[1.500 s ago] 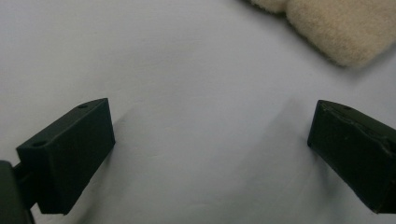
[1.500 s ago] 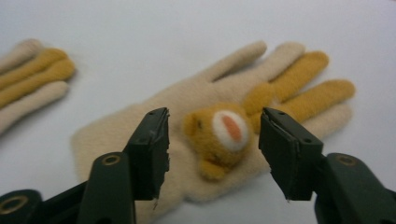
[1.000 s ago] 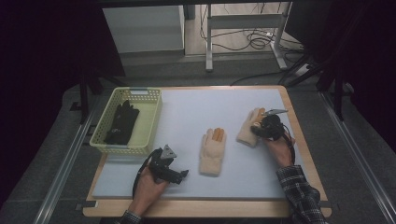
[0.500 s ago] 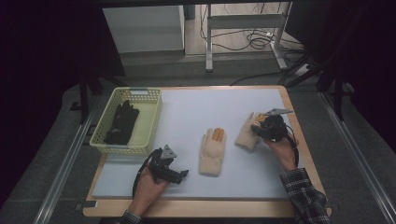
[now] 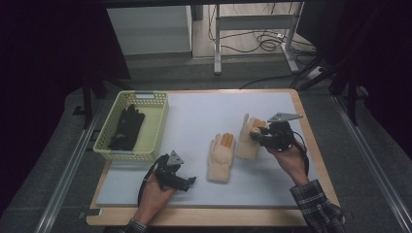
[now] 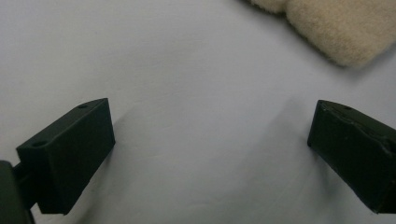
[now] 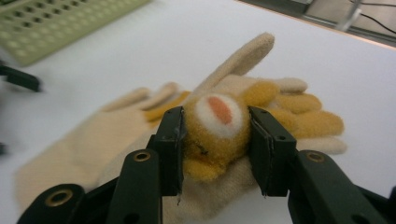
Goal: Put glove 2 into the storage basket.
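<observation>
Dim surroundings, bright table, blurred edges

Dim room, dark at left and right. Grey floor (image 5: 58, 194) around wooden table (image 5: 311, 145) topped with white mat (image 5: 204, 116). Beyond far edge: white cabinet (image 5: 150, 29), metal frame legs (image 5: 218, 43), tangled cables (image 5: 262, 41).

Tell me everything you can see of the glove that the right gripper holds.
The cream glove looks like fluffy fleece, cream with orange-yellow fingers and a round orange-and-white patch. The right gripper has its jaws shut on a bunched orange part. In the high view its cuff end hangs down to the white table mat, beside the other cream glove.
</observation>
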`<act>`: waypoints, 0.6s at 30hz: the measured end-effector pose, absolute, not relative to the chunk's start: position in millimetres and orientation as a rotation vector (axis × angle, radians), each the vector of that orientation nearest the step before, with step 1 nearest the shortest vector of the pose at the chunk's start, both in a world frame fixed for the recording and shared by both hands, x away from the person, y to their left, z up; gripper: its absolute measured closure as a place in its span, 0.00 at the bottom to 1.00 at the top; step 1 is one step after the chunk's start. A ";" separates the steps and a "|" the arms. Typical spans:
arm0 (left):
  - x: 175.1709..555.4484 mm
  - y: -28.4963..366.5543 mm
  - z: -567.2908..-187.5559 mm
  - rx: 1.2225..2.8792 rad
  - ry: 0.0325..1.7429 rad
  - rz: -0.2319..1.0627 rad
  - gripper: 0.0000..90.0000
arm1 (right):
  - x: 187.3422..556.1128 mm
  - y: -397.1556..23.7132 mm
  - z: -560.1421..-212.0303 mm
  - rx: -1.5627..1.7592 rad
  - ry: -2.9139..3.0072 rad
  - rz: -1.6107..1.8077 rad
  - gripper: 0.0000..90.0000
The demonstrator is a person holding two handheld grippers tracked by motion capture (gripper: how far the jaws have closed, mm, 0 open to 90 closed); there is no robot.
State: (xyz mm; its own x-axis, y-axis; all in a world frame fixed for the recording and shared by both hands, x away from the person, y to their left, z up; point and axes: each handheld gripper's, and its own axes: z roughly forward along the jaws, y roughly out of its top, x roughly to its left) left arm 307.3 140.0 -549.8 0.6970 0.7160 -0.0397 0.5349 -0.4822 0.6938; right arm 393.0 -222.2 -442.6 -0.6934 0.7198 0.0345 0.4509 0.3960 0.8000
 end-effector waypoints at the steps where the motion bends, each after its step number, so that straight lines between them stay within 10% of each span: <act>1: 307.3 140.0 -549.8 2.203 0.951 0.333 0.01 | 390.9 -219.4 -441.0 1.008 2.348 1.201 0.64; 18: 307.0 139.8 -549.9 2.197 0.956 0.331 0.01 | 370.5 -144.7 -451.5 0.843 2.513 1.290 0.63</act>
